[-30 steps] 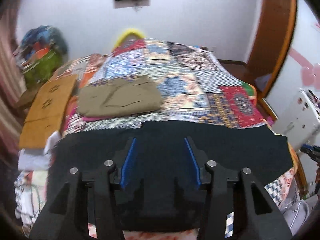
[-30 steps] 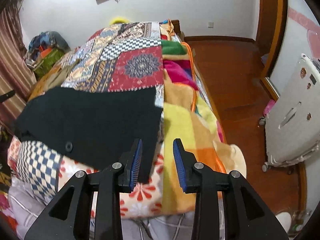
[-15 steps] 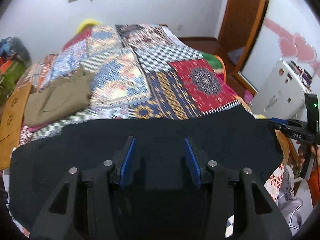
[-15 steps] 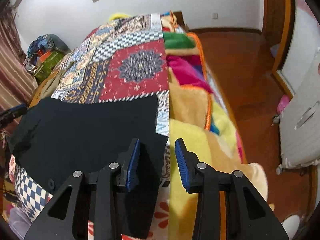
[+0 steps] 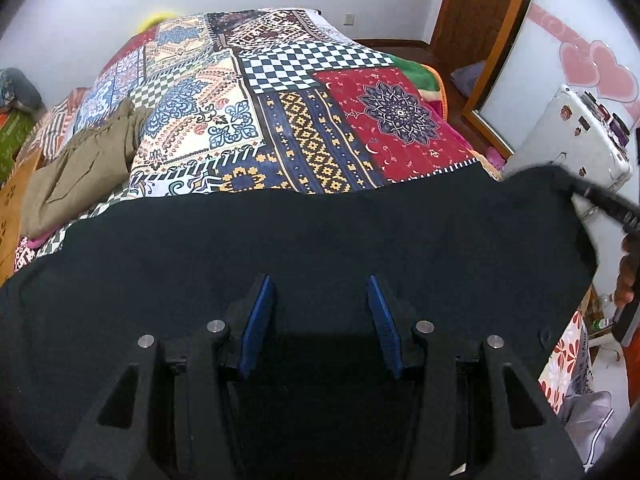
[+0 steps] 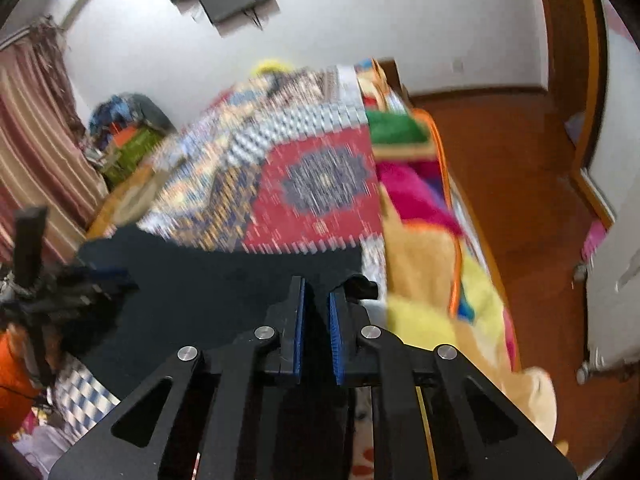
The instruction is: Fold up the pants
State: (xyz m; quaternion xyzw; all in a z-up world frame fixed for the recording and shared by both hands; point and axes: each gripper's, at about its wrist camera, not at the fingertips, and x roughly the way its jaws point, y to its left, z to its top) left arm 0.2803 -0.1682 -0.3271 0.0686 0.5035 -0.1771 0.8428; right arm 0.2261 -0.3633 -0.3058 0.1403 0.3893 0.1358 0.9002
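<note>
Black pants point(image 5: 320, 240) lie spread across the near end of the patchwork bed point(image 5: 288, 92). My left gripper point(image 5: 320, 300) is open, its blue pads straddling the black cloth just above it, holding nothing. My right gripper point(image 6: 316, 292) has closed to a narrow gap on the right edge of the pants point(image 6: 224, 280), and the cloth sits between its pads. In the left wrist view that right corner of the pants point(image 5: 536, 184) is lifted off the bed, with the right gripper's body point(image 5: 608, 204) beside it. The right wrist view is blurred by motion.
Folded olive-brown pants point(image 5: 84, 160) lie at the bed's left side. A white appliance point(image 5: 576, 140) stands right of the bed on the wooden floor point(image 6: 520, 168). Yellow and orange blankets point(image 6: 440, 280) hang over the bed's right edge. Bags point(image 6: 128, 136) pile by the curtain.
My right gripper has narrowed from wide open onto the pants' right edge and raised that corner. The left gripper has stayed open and swung its view to the right.
</note>
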